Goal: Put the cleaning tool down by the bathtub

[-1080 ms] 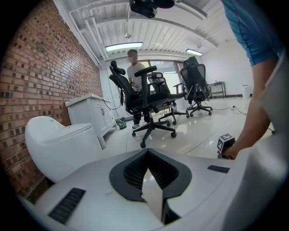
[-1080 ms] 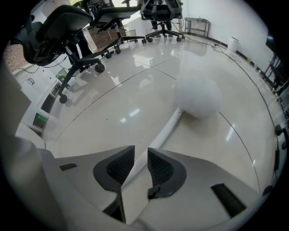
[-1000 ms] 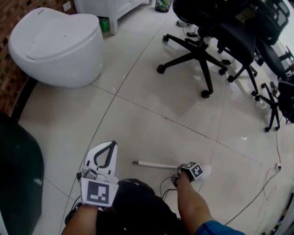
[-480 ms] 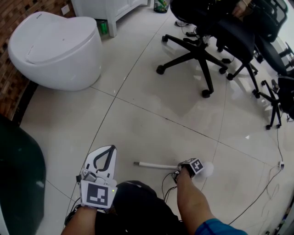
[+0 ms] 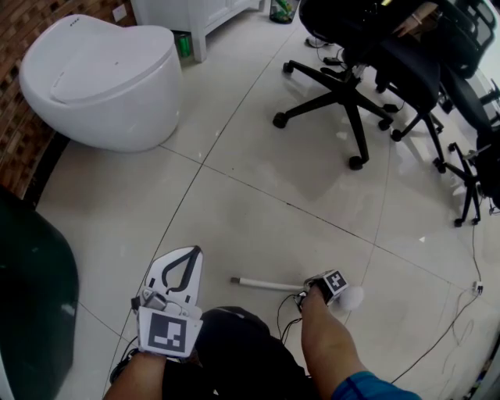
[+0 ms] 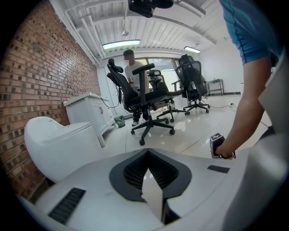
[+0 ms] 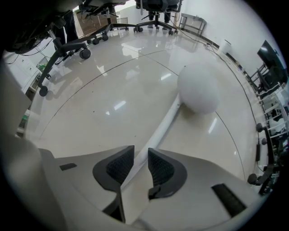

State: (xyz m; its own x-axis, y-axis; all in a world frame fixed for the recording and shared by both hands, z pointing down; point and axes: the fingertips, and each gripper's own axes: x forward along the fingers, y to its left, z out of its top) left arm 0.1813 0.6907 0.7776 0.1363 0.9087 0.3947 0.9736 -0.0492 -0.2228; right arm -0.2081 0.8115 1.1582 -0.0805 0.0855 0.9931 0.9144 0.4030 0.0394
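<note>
The cleaning tool, a white stick [image 5: 262,283] with a round white head [image 5: 353,296], lies on the pale floor tiles in front of me. My right gripper [image 5: 303,295] is low over the stick near the head. In the right gripper view the stick [image 7: 165,124] runs between the dark pads [image 7: 118,166] to the ball head [image 7: 198,88], which rests on the floor. The jaws are opening, with the pads still against the stick. My left gripper [image 5: 181,262] hangs to the left, shut and empty. A dark rounded tub [image 5: 31,305] fills the left edge.
A white oval fixture [image 5: 101,78] stands far left against a brick wall, with a white cabinet [image 5: 195,12] behind it. Black office chairs [image 5: 351,70] crowd the far right. A thin cable [image 5: 453,312] trails on the floor at right. A person [image 6: 131,67] stands behind the chairs.
The right gripper and the tool stay low on the floor in nearly the same spot. My head view has shifted slightly. The left gripper has not moved.
</note>
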